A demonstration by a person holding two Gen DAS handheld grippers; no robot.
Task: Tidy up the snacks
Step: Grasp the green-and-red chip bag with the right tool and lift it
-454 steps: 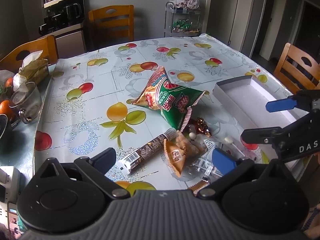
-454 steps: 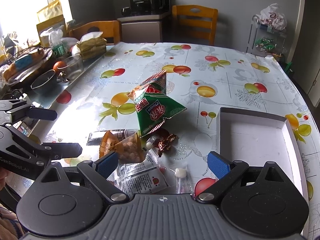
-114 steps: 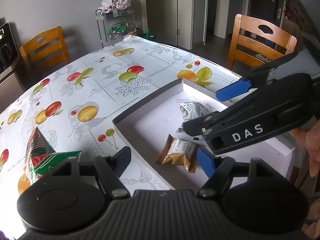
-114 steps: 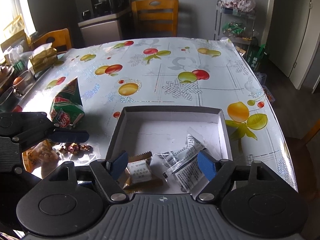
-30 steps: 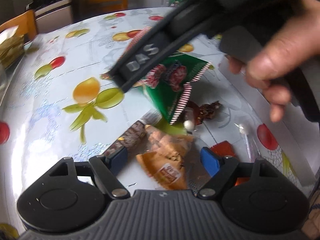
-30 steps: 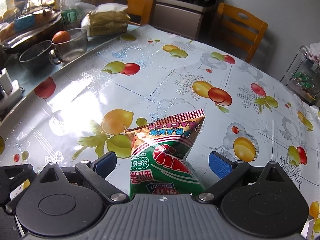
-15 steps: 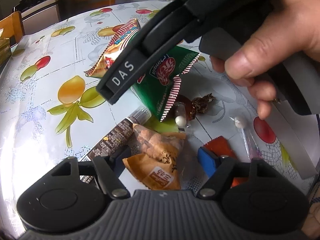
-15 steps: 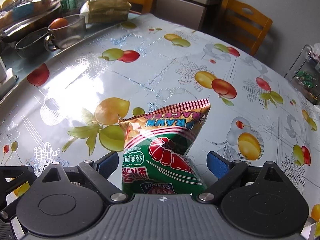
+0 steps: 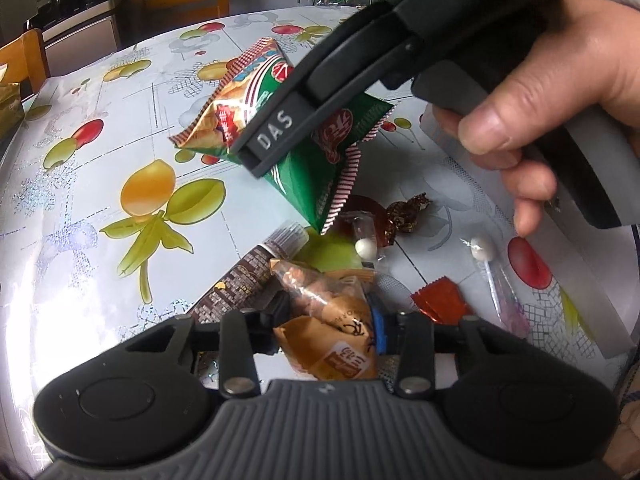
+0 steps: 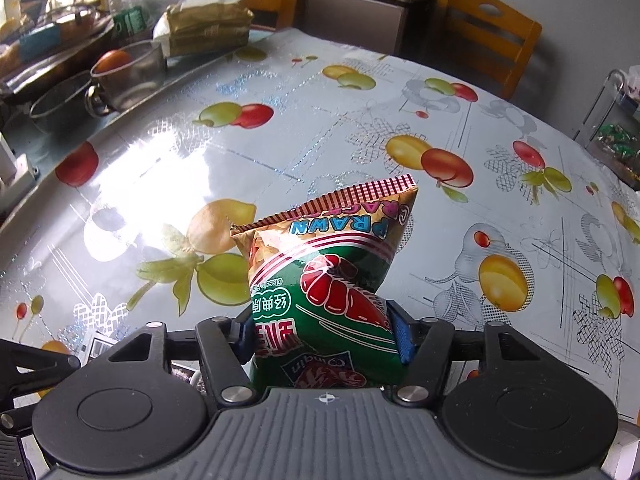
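Note:
My left gripper (image 9: pixel 326 330) is shut on an orange snack packet (image 9: pixel 332 332) at the near edge of the snack pile. My right gripper (image 10: pixel 322 338) is shut on a green prawn cracker bag (image 10: pixel 324 276) and holds it off the table; the bag also shows in the left wrist view (image 9: pixel 304 152), under the right gripper's black arm. A brown chocolate bar (image 9: pixel 244 280), brown foil candies (image 9: pixel 406 212), a red packet (image 9: pixel 438 302) and a wrapped white lollipop (image 9: pixel 486 260) lie around the orange packet. The white box (image 9: pixel 576 268) edge runs along the right.
The table (image 10: pixel 320 136) has a fruit-print cloth. A glass cup (image 10: pixel 128 76), a bowl (image 10: pixel 56 108) and a tissue pack (image 10: pixel 208 28) stand on the far left side. Wooden chairs (image 10: pixel 486 28) and a wire rack (image 10: pixel 616 136) stand beyond the table.
My left gripper has closed on the orange snack packet. My right gripper has closed on the prawn cracker bag and lifted it a little.

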